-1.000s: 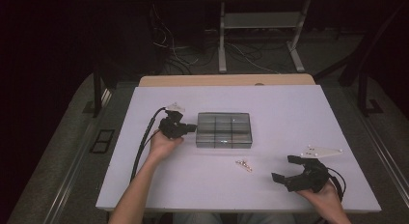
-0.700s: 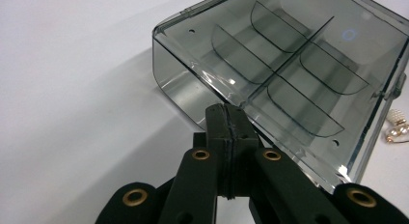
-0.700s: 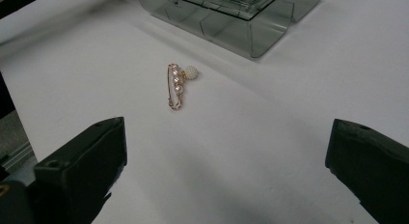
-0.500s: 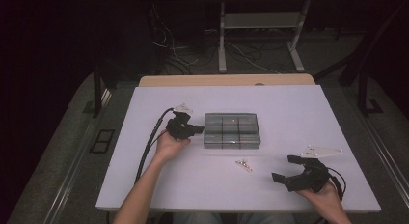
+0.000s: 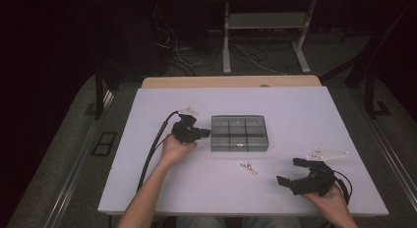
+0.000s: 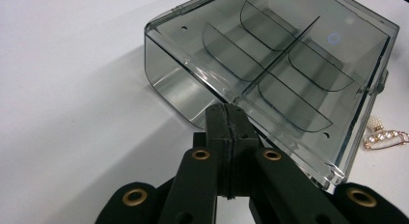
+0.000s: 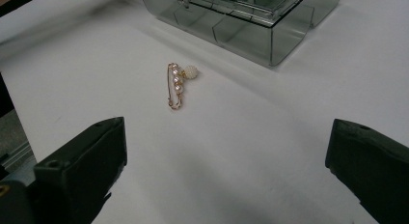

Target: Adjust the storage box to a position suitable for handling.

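Touching left tongs (image 5: 202, 133): compartment box (image 5: 240, 133).

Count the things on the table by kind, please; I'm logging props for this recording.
Clear compartment box: 1
Pearl brooch pin: 1
Hand-held gripper: 2, left hand-held gripper and right hand-held gripper
Total: 4

One clear grey compartment box (image 5: 240, 133) with six compartments, one gold pearl brooch (image 7: 176, 84) carrying a single larger white bead, two handheld grippers, left gripper (image 5: 202, 133), right gripper (image 5: 290, 171), one white table (image 5: 147, 179)
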Available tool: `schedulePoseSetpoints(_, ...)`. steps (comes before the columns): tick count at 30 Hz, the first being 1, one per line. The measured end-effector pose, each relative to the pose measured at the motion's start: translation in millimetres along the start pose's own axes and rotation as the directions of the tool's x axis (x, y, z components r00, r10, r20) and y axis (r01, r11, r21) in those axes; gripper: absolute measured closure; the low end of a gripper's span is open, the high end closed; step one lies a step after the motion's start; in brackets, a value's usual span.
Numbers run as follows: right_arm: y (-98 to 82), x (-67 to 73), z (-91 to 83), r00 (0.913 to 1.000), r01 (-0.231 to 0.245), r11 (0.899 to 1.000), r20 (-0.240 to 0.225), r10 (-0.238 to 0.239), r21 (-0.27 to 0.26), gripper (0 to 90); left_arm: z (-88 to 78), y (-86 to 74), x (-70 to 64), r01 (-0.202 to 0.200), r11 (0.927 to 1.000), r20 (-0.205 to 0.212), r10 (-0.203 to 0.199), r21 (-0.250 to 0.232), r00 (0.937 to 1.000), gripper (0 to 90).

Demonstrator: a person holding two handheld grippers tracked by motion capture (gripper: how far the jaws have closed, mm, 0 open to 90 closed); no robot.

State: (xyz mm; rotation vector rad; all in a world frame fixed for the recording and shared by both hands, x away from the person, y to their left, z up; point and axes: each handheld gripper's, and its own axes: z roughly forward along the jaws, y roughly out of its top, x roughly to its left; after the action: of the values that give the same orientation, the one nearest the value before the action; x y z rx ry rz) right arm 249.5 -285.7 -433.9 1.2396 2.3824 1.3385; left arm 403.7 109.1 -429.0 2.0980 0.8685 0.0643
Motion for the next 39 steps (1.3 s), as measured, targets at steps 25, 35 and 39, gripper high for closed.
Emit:
schedulePoseSetpoints(25,-1.1,-1.0,-1.4,0.9999,-0.011,1.000,0.007,0.011,-0.002,0.8,-29.9,7.3,-8.5,0.075,0.9933,-0.023,-0.077,-0.088,0.9967,49.2)
schedulePoseSetpoints(35,-1.2,-1.8,-1.8,0.9999,-0.015,1.000,0.007,0.015,-0.006,0.8,-47.5,2.7,-17.7,0.098,0.9804,0.047,-0.091,-0.171,0.9947,27.6)
schedulePoseSetpoints(39,-0.9,-1.9,-0.9,0.9998,-0.016,1.000,0.009,0.016,-0.002,0.7,-50.4,-0.9,-24.5,0.100,0.9774,0.051,-0.092,-0.186,0.9944,17.2)
